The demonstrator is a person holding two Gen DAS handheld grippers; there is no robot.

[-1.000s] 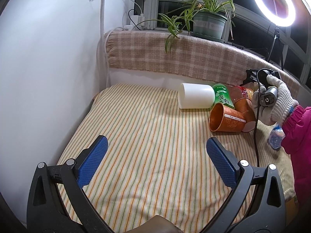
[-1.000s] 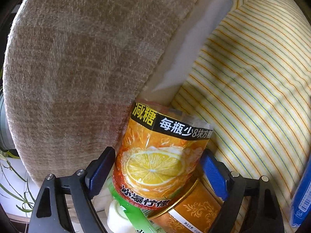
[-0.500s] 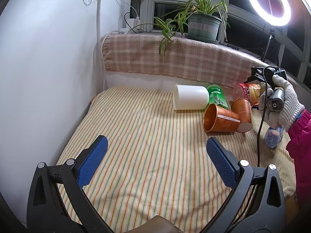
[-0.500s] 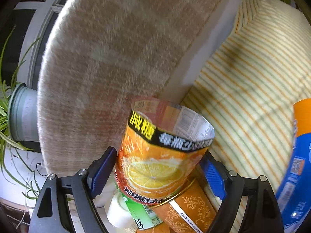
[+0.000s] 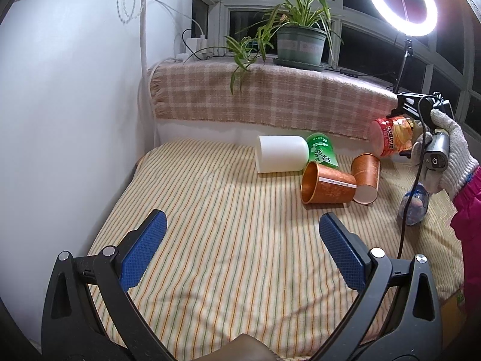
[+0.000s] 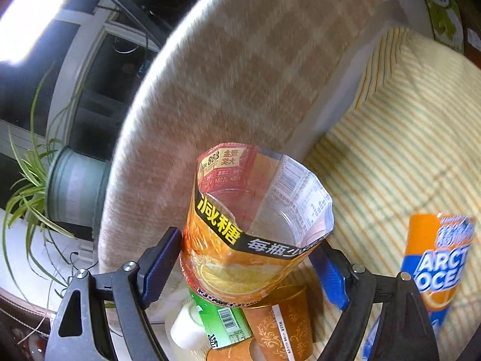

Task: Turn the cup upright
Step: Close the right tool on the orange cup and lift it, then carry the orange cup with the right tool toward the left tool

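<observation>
My right gripper (image 6: 246, 267) is shut on a clear cup with an orange lemon label (image 6: 255, 234) and holds it in the air, tilted, its open mouth facing away. In the left wrist view the same cup (image 5: 390, 135) hangs at the far right, above the bed, in the gloved hand's gripper (image 5: 405, 134). My left gripper (image 5: 243, 252) is open and empty, low over the striped bed cover (image 5: 210, 225).
A white cup (image 5: 281, 154), a green cup (image 5: 321, 150) and two copper paper cups (image 5: 327, 187) (image 5: 366, 174) lie on their sides at the back of the bed. A blue and orange bottle (image 6: 436, 264) lies at the right. A plaid-covered ledge (image 5: 270, 99) carries a potted plant (image 5: 300, 45).
The right gripper has lifted the orange-label cup off the bed and turned it, so its open mouth now shows. The left gripper has stayed open and drawn back a little.
</observation>
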